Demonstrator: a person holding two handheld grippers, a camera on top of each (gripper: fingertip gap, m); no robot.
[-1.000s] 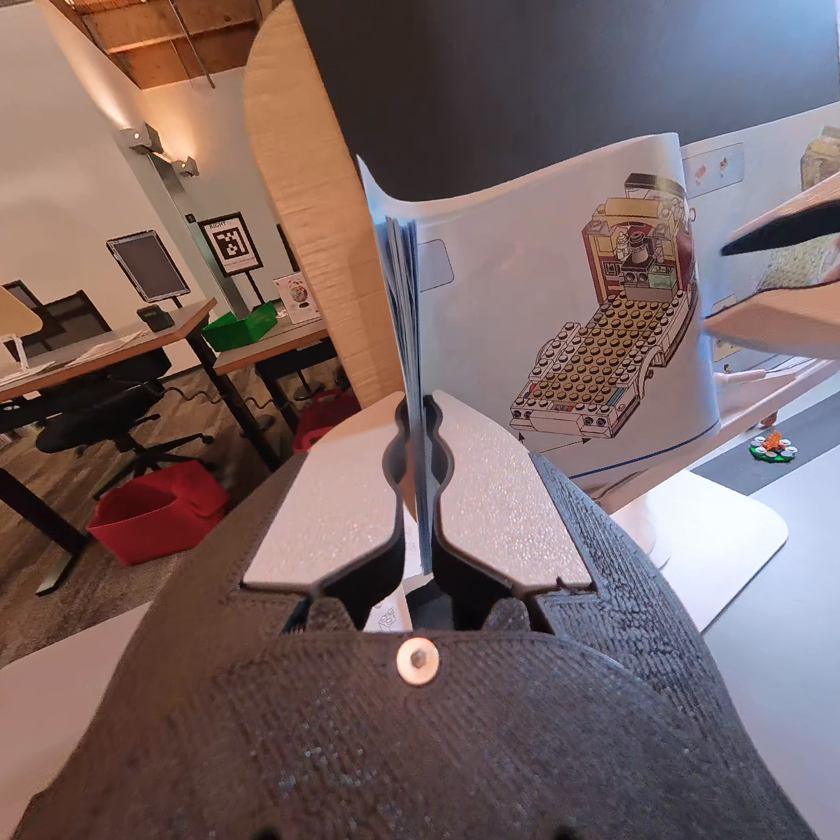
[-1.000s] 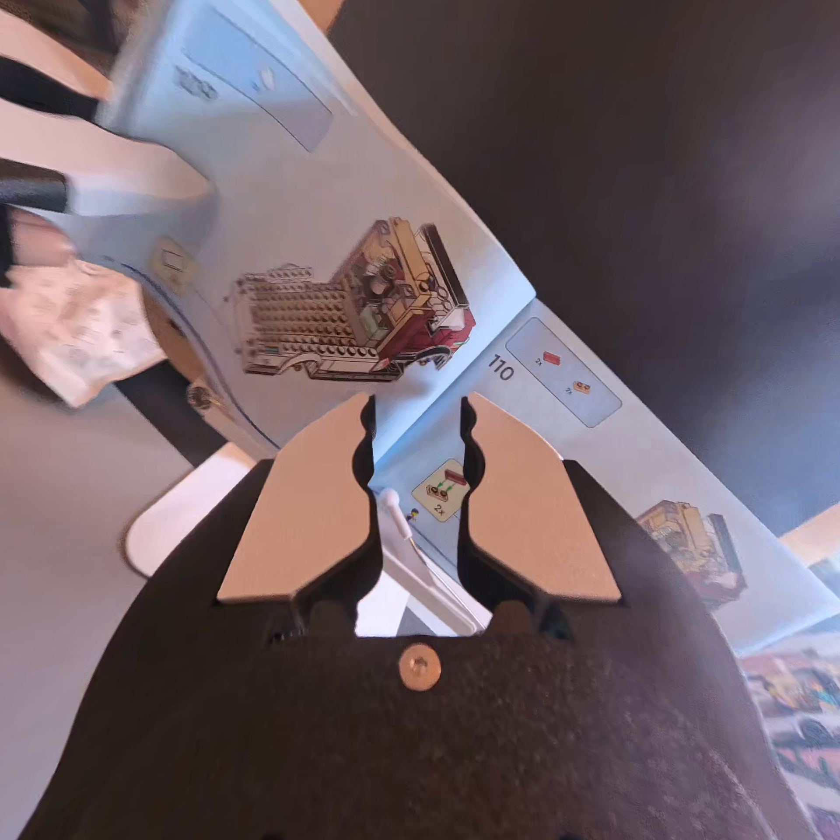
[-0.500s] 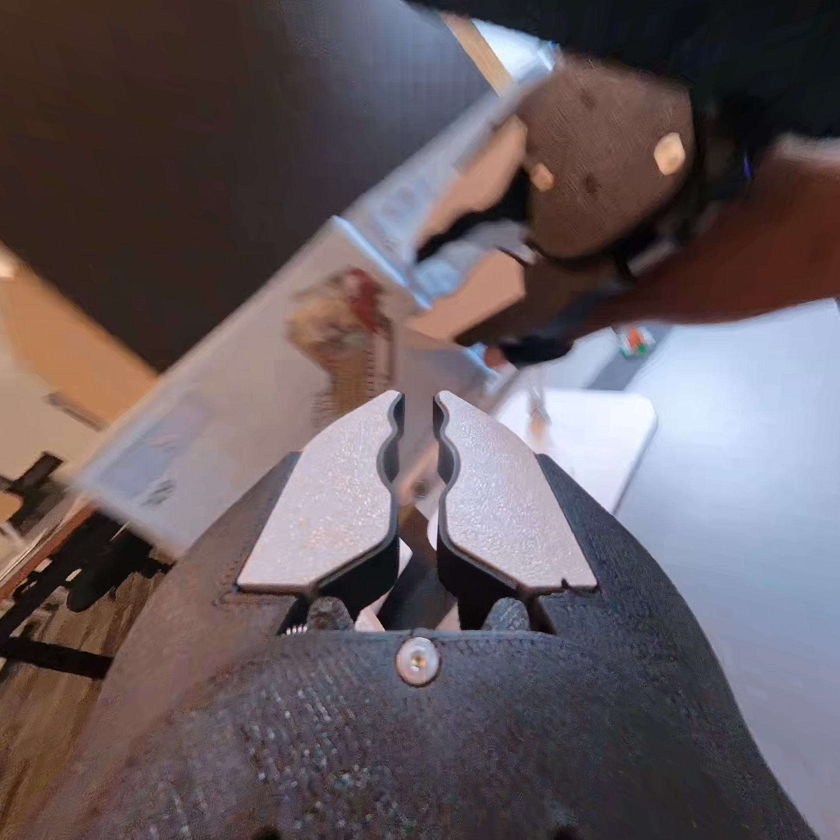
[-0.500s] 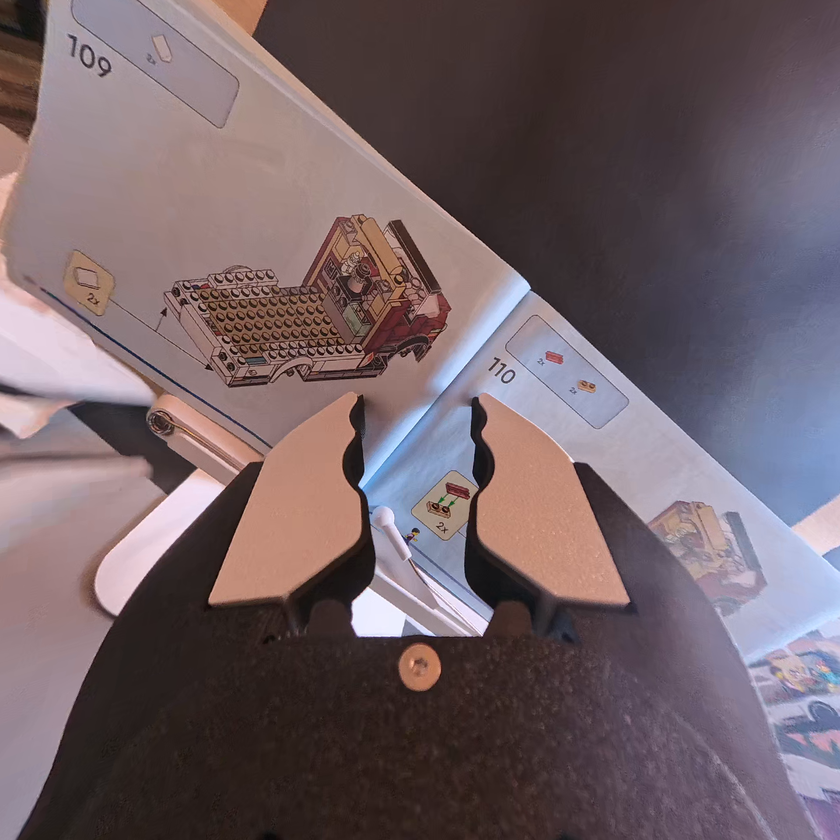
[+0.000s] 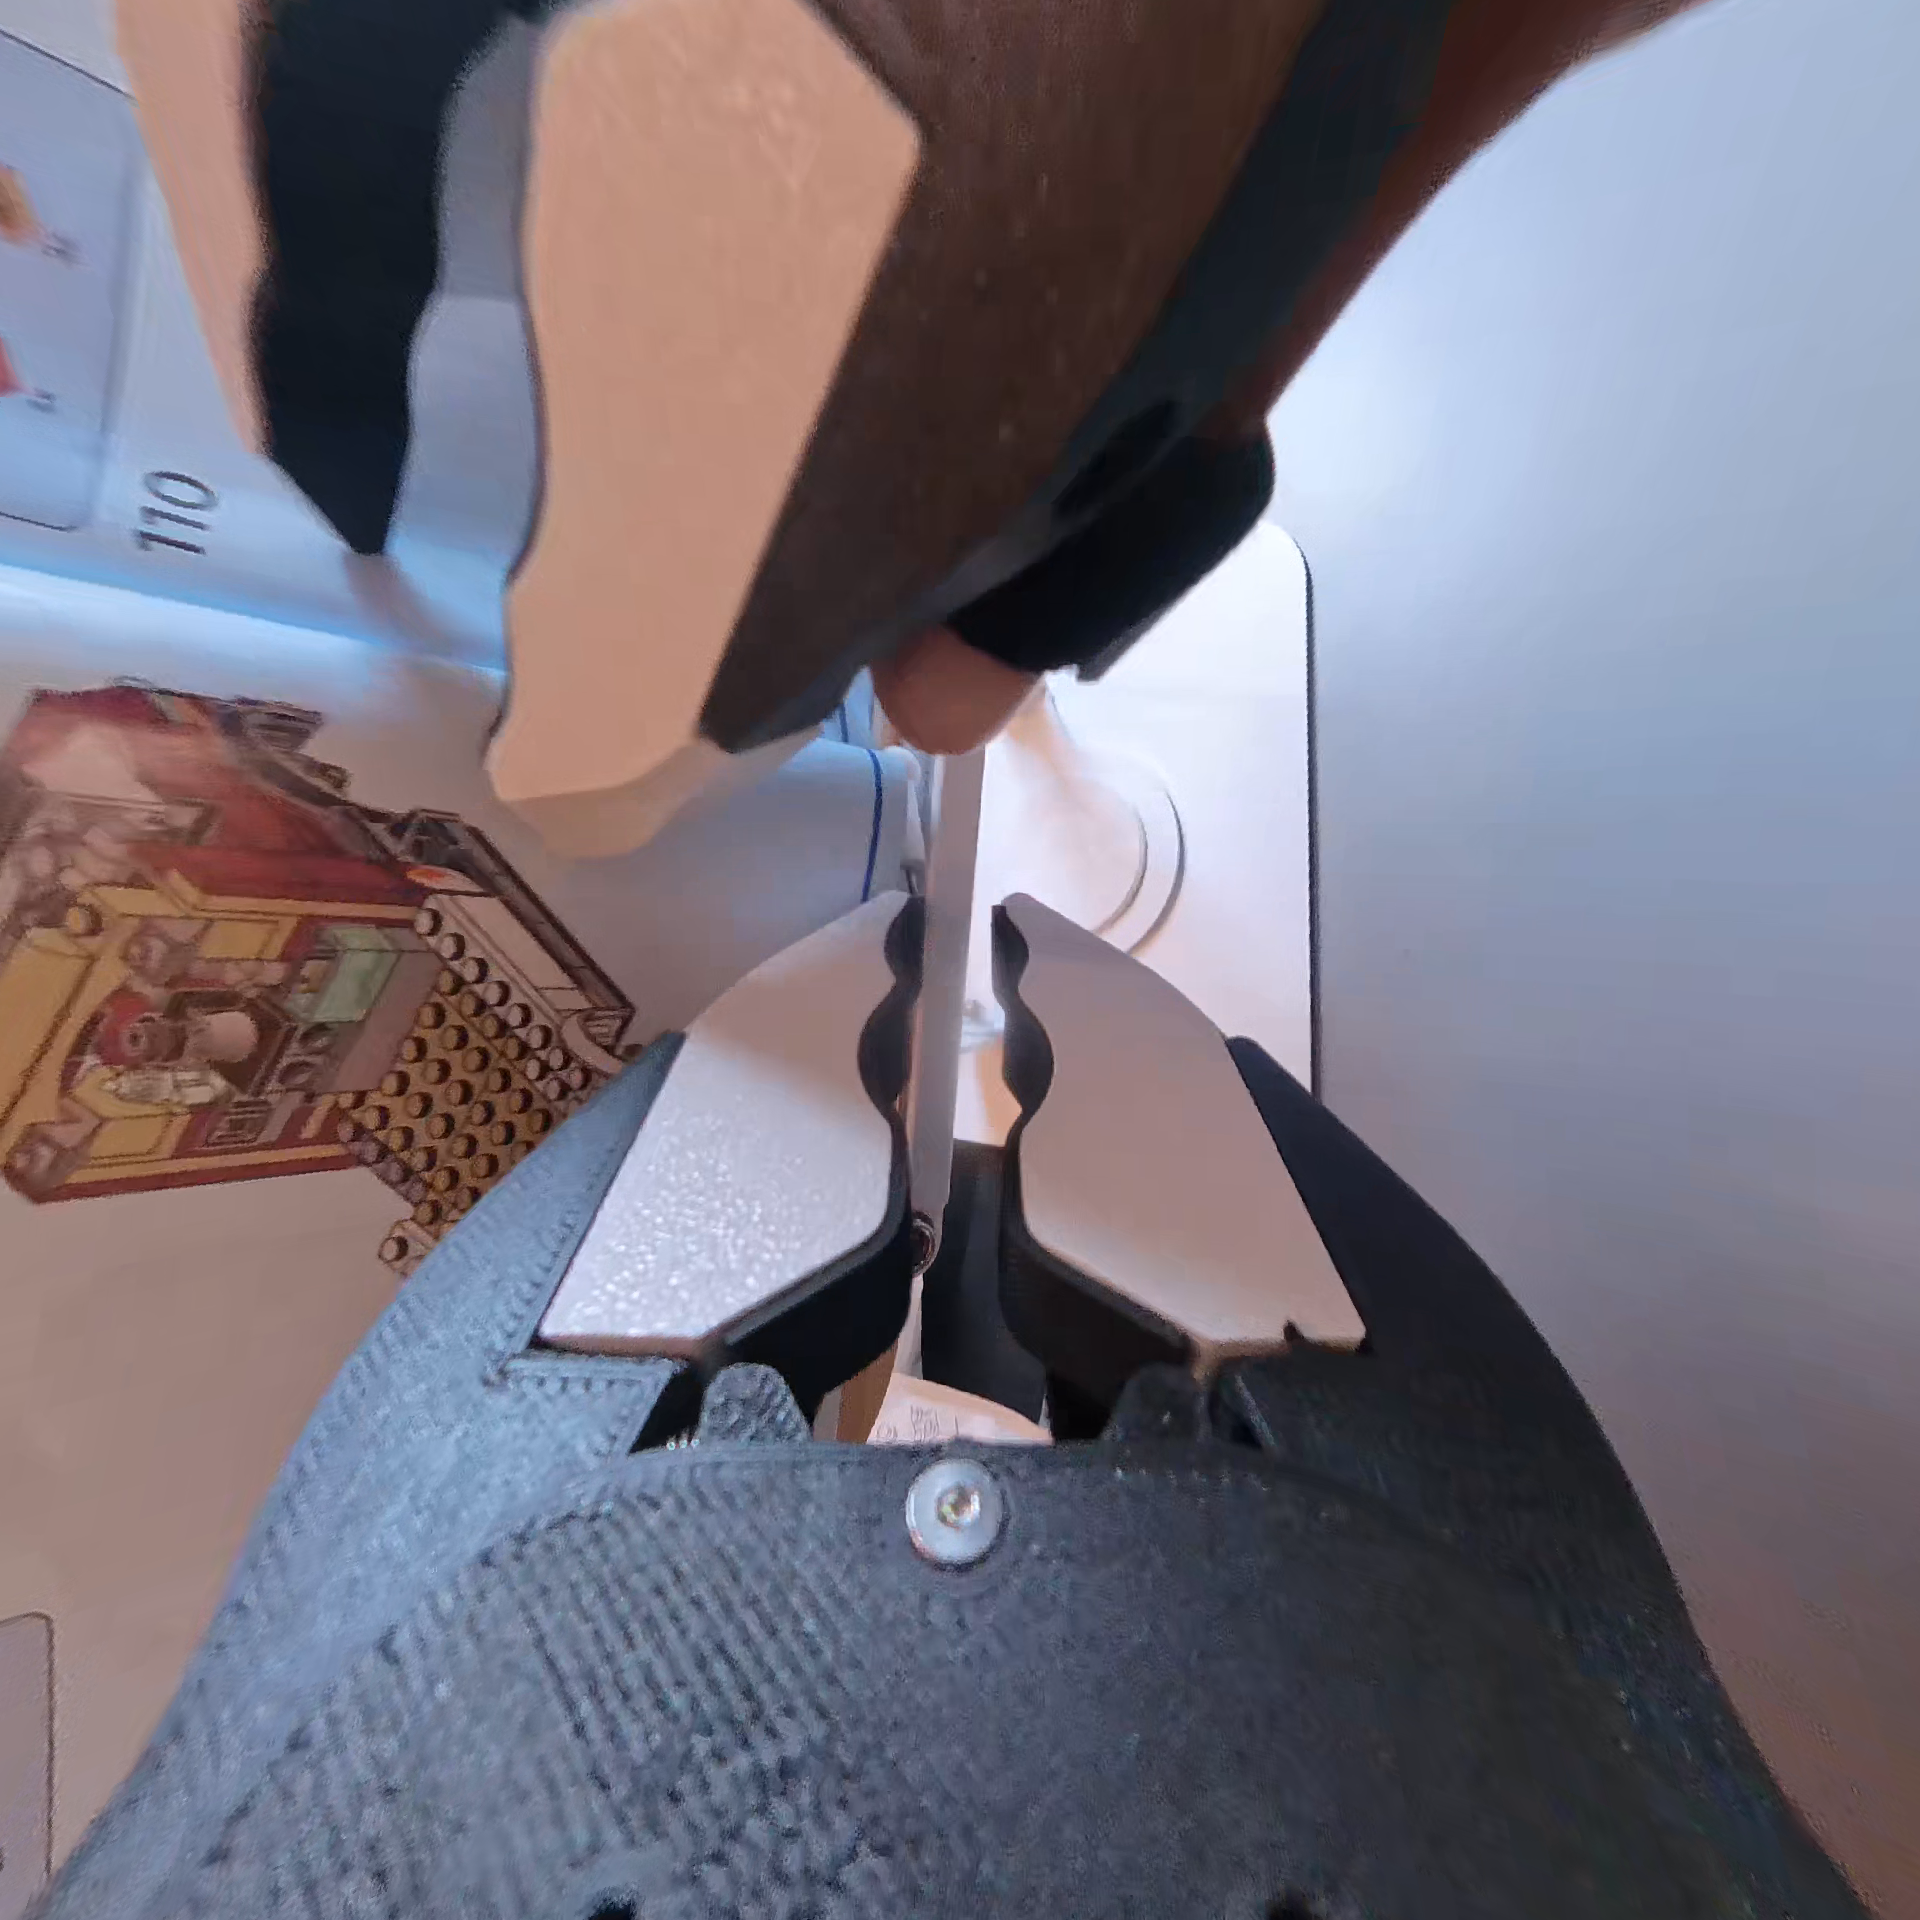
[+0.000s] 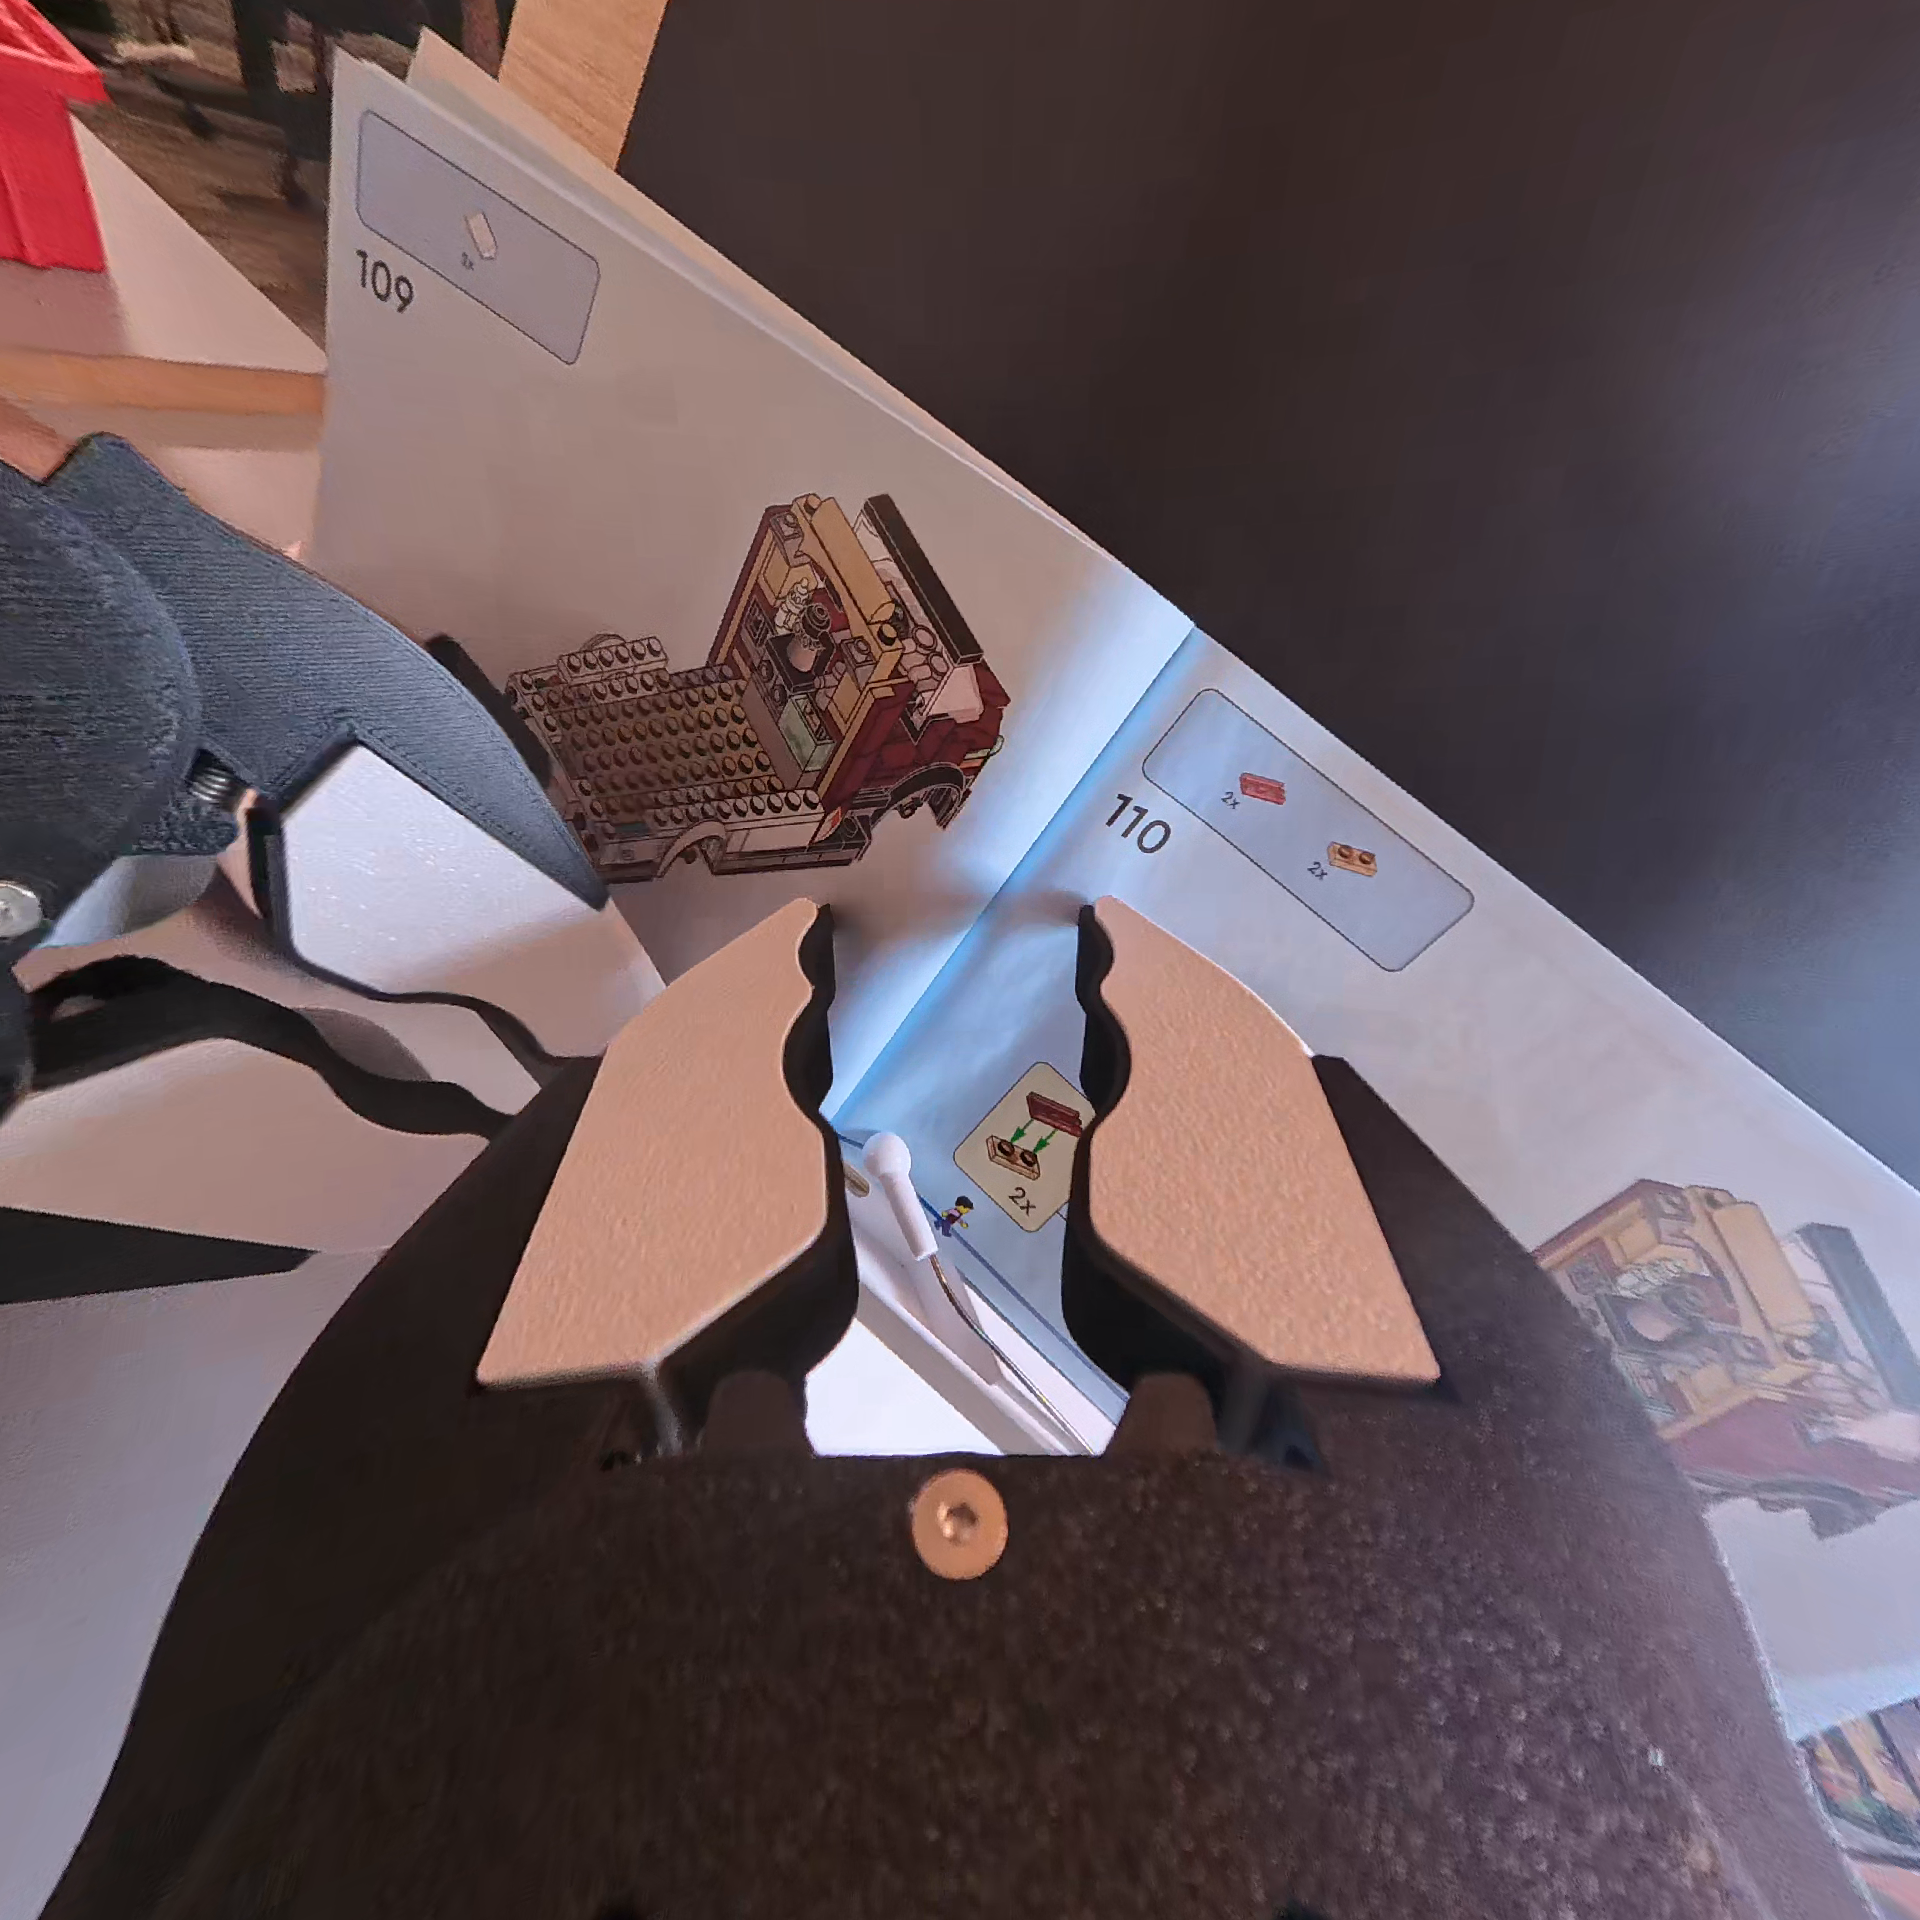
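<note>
An open brick-building instruction booklet leans on a white stand in front of a dark panel. My right gripper is open and empty, its fingertips just in front of the booklet's centre fold. A white page-holder pin shows low between them. My left gripper is open. A thin white strip of the stand runs between its pads, close to the left pad with a gap to the right one. The left gripper shows in the right wrist view, low on the left page. The right gripper shows in the left wrist view.
The stand's white base rests on a grey table. A gloved hand's bare fingertip sits just beyond my left fingertips. A red bin and a wooden edge lie at the far left.
My left gripper let go of the bunch of pages and swung down to the stand's lower edge. The page now lies flat on the left side. My right jaws opened a little wider.
</note>
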